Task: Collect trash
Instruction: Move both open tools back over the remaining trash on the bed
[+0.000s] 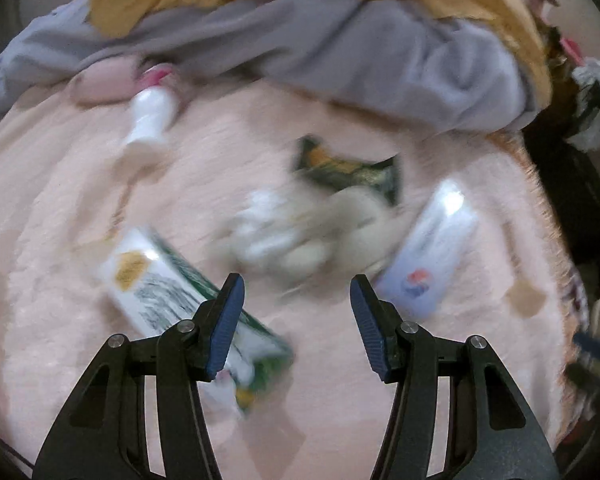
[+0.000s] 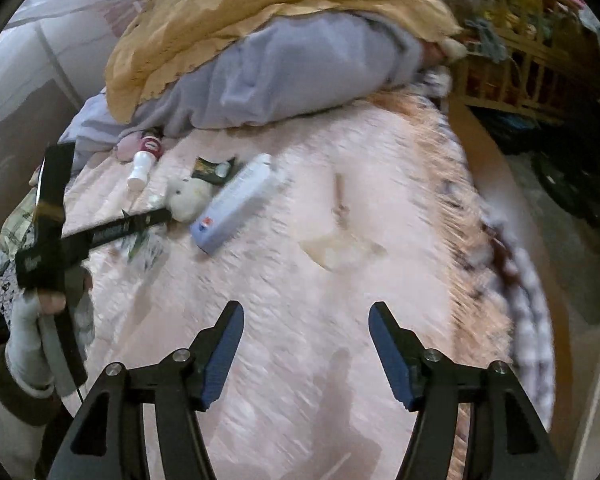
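Note:
Trash lies on a pink blanket (image 1: pixel 60 208): a white bottle (image 1: pixel 150 114) with a red cap, a green-black wrapper (image 1: pixel 348 168), a crumpled whitish wad (image 1: pixel 284 232), a white and green box (image 1: pixel 160 288) and a pale lavender box (image 1: pixel 428 252). My left gripper (image 1: pixel 297 278) hangs open just short of the wad, its left finger over the green box, nothing between the pads. My right gripper (image 2: pixel 306 305) is open over bare blanket, well short of the lavender box (image 2: pixel 236 204), the wad (image 2: pixel 188 196) and the bottle (image 2: pixel 142 164). The picture is motion-blurred.
A yellow blanket (image 2: pixel 260 4) and grey bedding (image 2: pixel 284 68) are heaped at the far end of the bed. A gloved hand (image 2: pixel 32 340) holds the other tool at the left. A wooden shelf (image 2: pixel 512 80) and the floor lie beyond the bed's right edge. A brownish stain (image 2: pixel 340 248) marks the blanket.

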A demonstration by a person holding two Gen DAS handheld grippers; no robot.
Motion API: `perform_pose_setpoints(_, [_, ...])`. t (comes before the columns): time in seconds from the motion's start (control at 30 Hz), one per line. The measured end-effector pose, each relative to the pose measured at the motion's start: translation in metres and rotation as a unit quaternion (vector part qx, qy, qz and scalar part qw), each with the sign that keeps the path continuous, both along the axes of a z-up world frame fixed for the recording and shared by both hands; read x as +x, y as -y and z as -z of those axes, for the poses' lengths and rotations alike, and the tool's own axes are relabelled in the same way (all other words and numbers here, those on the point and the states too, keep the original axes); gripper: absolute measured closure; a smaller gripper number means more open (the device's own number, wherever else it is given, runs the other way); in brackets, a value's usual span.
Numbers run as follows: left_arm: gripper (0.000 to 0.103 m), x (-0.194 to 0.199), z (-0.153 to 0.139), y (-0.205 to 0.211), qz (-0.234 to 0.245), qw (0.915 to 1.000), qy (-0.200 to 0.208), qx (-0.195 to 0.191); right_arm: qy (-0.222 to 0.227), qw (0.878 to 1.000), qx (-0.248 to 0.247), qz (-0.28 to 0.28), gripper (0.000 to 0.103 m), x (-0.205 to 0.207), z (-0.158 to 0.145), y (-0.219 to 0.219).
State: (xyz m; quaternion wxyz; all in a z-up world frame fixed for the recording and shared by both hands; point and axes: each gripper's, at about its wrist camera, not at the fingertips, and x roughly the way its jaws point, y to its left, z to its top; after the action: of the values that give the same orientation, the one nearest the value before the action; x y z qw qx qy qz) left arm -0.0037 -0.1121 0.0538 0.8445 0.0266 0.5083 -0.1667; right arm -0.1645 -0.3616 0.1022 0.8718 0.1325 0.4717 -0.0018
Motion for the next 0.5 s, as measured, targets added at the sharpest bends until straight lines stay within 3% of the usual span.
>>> perform_pose_setpoints(0.17, [0.050,-0.010,0.007,-0.054,-0.003,0.9992,-0.025,0.031,-0.006,1.000,0.009,-0.013,0.032,0.058,0.017,-0.030])
perform_pose_setpoints(0.37, [0.049,-0.027,-0.015,-0.103,-0.022,0.9997,-0.010,-0.001,-0.020,1.000,-0.004,0.020,0.032,0.130,0.041,-0.047])
perform_pose_setpoints(0.5, [0.049,-0.029,-0.027,-0.114,-0.028,0.9994,0.005,-0.018,-0.034,0.999,-0.020,0.025,0.032,0.163,0.054,-0.056])
